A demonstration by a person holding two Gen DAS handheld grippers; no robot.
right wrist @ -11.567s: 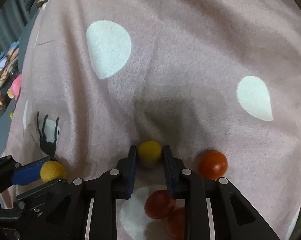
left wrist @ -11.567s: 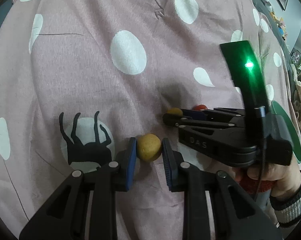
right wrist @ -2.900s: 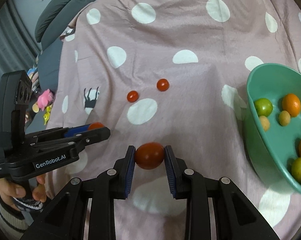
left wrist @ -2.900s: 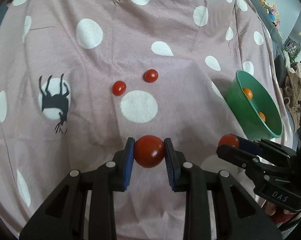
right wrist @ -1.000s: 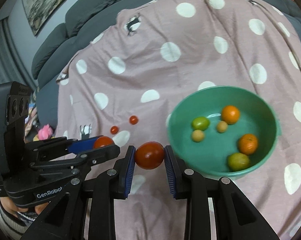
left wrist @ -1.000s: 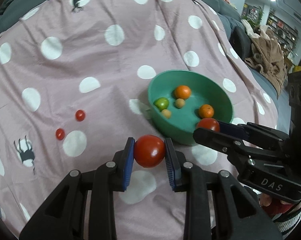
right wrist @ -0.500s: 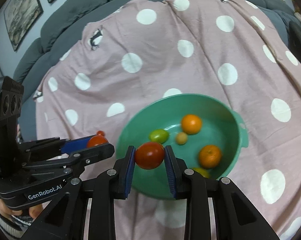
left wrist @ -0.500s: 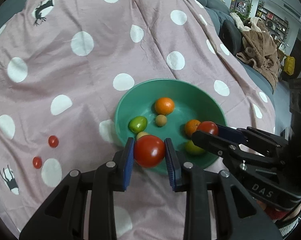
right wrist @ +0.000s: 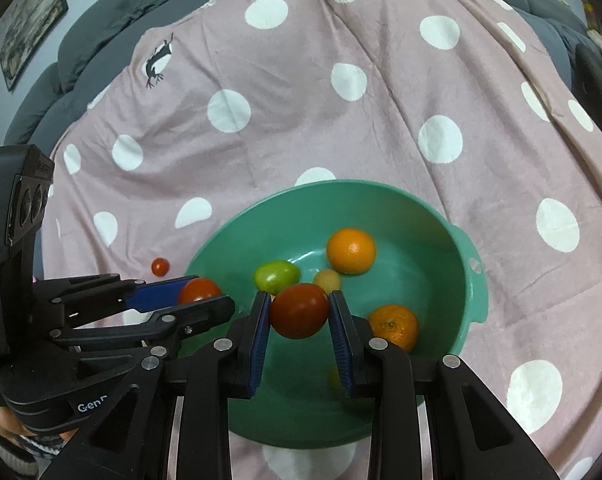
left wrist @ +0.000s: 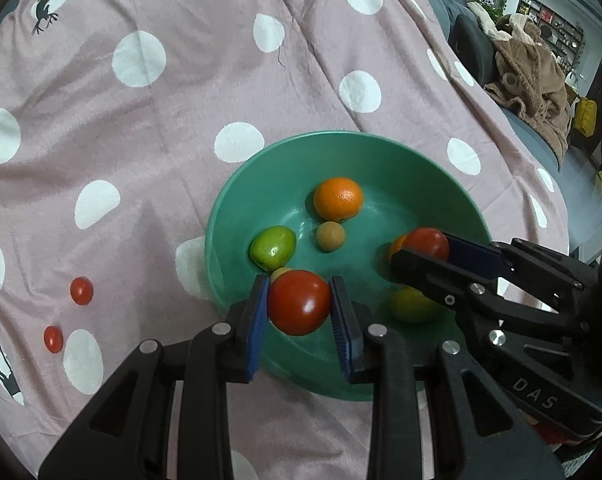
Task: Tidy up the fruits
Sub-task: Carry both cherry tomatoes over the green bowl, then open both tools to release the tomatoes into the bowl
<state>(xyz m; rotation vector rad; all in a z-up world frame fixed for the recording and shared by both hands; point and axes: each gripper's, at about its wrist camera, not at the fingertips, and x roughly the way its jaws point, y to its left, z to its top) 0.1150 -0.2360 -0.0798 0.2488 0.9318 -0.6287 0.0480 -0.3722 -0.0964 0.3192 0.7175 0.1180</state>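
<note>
Left claw (left wrist: pixel 299 304): closed on a red tomato (left wrist: pixel 299 301), held between the blue pads. The claw hangs over the near rim of the green bowl (left wrist: pixel 237 184); the tomato is above the bowl interior and is not yet released.

Right claw (right wrist: pixel 299 312): closed on a second red tomato (right wrist: pixel 299 310), likewise gripped between its pads. It hangs over the near part of the same bowl, to the right of the left claw. In the left wrist view this second tomato sits at the tip of the right claw, above the bowl's right half.

Bowl contents, as visible: two oranges (right wrist: pixel 351 251), one near the far wall and one near the right wall; a green fruit (left wrist: pixel 272 247); a small tan round fruit (left wrist: pixel 330 235); and a yellow-green fruit (left wrist: pixel 411 304) partly hidden under the right claw. A further small fruit behind the left tomato is mostly hidden.

Outside the bowl: two small red tomatoes (left wrist: pixel 81 291) lie on the pink dotted cloth (left wrist: pixel 141 120), well apart from the bowl on its left side.

Assessment of progress: most fruit is already collected in the bowl. Remaining work appears to be releasing both held tomatoes into the bowl, then collecting the two small tomatoes from the cloth.
</note>
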